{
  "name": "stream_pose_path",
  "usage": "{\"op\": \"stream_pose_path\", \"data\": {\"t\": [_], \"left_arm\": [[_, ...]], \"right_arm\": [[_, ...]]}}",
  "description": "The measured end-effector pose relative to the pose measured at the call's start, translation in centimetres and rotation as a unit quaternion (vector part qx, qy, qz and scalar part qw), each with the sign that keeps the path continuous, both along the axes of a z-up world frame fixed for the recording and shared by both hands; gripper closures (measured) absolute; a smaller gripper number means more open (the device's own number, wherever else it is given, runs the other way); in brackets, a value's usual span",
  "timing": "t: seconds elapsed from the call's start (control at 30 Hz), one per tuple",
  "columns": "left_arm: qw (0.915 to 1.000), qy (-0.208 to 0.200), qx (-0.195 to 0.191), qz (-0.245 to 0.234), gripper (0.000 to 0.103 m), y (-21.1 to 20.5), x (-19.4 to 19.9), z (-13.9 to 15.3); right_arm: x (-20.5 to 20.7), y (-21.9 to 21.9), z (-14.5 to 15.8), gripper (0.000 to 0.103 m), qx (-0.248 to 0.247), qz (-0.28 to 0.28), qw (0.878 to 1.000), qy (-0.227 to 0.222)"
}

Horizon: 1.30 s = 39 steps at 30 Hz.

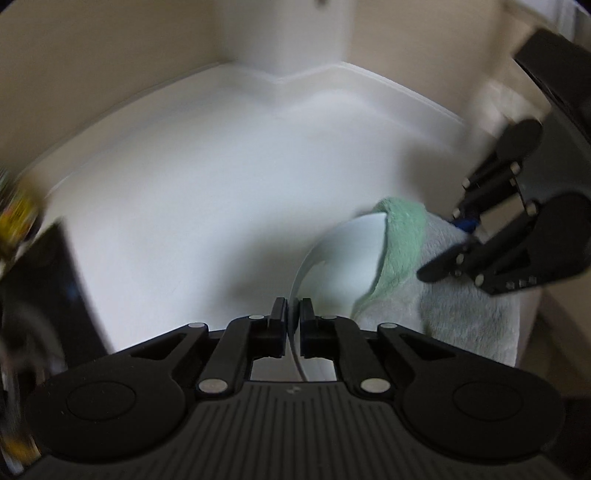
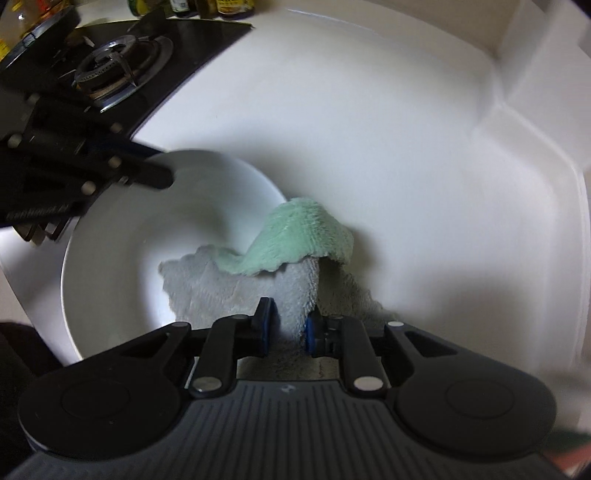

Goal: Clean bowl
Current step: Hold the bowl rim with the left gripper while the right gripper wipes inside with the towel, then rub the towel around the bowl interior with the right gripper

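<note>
A white bowl (image 2: 122, 258) is held tilted above the white countertop. My left gripper (image 1: 293, 314) is shut on the bowl's rim (image 1: 295, 291), which runs edge-on between its fingers. My right gripper (image 2: 286, 323) is shut on a grey and green cloth (image 2: 291, 236). The cloth drapes over the bowl's right edge and lies partly inside it. In the left wrist view the cloth (image 1: 443, 295) covers the bowl's right side, with the right gripper (image 1: 467, 236) pinching it from the right. In the right wrist view the left gripper (image 2: 155, 170) grips the bowl's far left rim.
A black gas hob with a burner (image 2: 107, 70) lies at the upper left, with several bottles (image 2: 192, 5) behind it. The white countertop (image 1: 221, 177) ends at a raised back edge (image 1: 280, 75) against beige walls, with a white column in the corner.
</note>
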<state>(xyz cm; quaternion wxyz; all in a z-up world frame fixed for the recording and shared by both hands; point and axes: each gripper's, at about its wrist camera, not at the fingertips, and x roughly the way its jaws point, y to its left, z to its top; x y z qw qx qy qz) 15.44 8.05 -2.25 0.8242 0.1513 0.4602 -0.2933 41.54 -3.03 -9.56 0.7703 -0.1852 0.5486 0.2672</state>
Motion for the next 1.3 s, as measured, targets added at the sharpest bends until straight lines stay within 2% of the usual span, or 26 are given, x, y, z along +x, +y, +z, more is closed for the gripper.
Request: {"op": "stream_pose_path", "data": {"t": [0.1,0.17,0.23,0.4,0.5,0.6,0.7,0.8,0.87,0.97,1.03,1.13,1.2,1.3], "left_arm": [[0.9984,0.004,0.009,-0.056,0.100,-0.5,0.4,0.2],[0.9948,-0.005,0.031,-0.097,0.099,-1.2,0.4,0.3],[0.9920,-0.010,0.046,-0.117,0.099,-1.8,0.4,0.4],[0.9915,-0.013,0.050,-0.119,0.099,-2.5,0.6,0.5],[0.9929,-0.012,0.049,-0.108,0.099,-2.7,0.7,0.3],[0.9975,-0.006,0.033,-0.062,0.097,-2.9,1.1,0.2],[0.9997,0.002,0.005,0.023,0.094,-2.0,0.6,0.2],[0.9927,0.010,-0.011,0.120,0.095,-1.0,-1.7,0.2],[0.9886,0.015,0.000,0.150,0.095,-0.9,-3.3,-0.2],[0.9856,0.010,0.002,0.169,0.094,-1.1,-4.7,-0.7],[0.9860,0.012,0.007,0.166,0.096,-1.3,-4.6,-0.7],[0.9911,0.019,0.027,0.129,0.097,-1.8,-3.5,-0.5],[0.9951,0.023,0.037,0.089,0.097,-2.2,-2.7,-0.4],[0.9983,0.015,0.056,-0.005,0.097,-3.3,-1.4,-0.1]], "right_arm": [[-0.6,-0.4,0.0,0.087,-0.009,-0.014,1.000,-0.002],[-1.0,0.0,0.0,0.085,-0.030,0.003,0.999,-0.010],[-1.3,1.0,-0.2,0.082,-0.053,0.031,0.998,-0.019],[0.7,2.8,-0.4,0.082,-0.073,0.106,0.991,-0.027],[2.3,4.5,-0.3,0.081,-0.070,0.170,0.982,-0.043],[2.6,5.6,0.0,0.078,-0.054,0.219,0.972,-0.059],[3.1,5.7,0.2,0.079,-0.035,0.238,0.969,-0.065],[3.8,4.4,0.2,0.082,0.003,0.207,0.977,-0.048],[3.9,3.4,0.2,0.083,0.019,0.186,0.981,-0.045],[4.0,1.8,0.0,0.084,0.043,0.154,0.986,-0.040],[4.0,1.0,0.0,0.086,0.053,0.139,0.988,-0.037],[3.1,0.5,-0.1,0.087,0.036,0.149,0.987,-0.039],[2.9,-0.4,0.0,0.088,0.019,0.160,0.986,-0.031],[2.9,-0.2,-0.1,0.087,-0.015,0.183,0.983,-0.010]]}}
